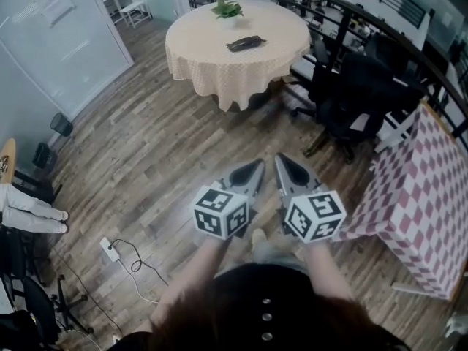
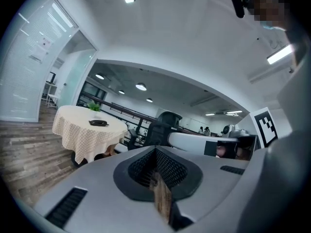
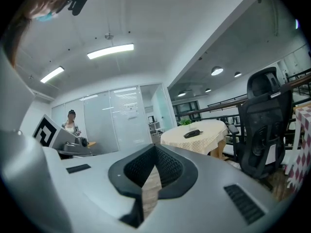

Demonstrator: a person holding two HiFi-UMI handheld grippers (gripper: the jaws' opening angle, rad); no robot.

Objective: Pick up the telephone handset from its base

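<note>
The fingers (image 2: 138,171) of the left gripper (image 1: 257,165) are clenched tip to tip with nothing between them. Those of the right gripper (image 1: 282,159) are pressed together the same way, also empty. The dark telephone (image 1: 246,43), its handset too small to tell from the base, lies near the middle of a round table (image 1: 212,68) draped in a cream checked cloth, well ahead of both grippers and untouched. A small green potted plant (image 1: 227,9) stands on the far part of that table, apart from the telephone. The two grippers are held side by side, close together, pointing toward the table across a grey-brown wooden plank floor (image 1: 146,159). To the right of the table, black office chairs (image 1: 358,86) are gathered. Nearer on the right stands another table under a red and white chequered cloth (image 1: 424,196). To the left is a frosted glass partition (image 1: 51,42), and on the floor near the person lies a white power strip (image 1: 110,248) with its cable.
</note>
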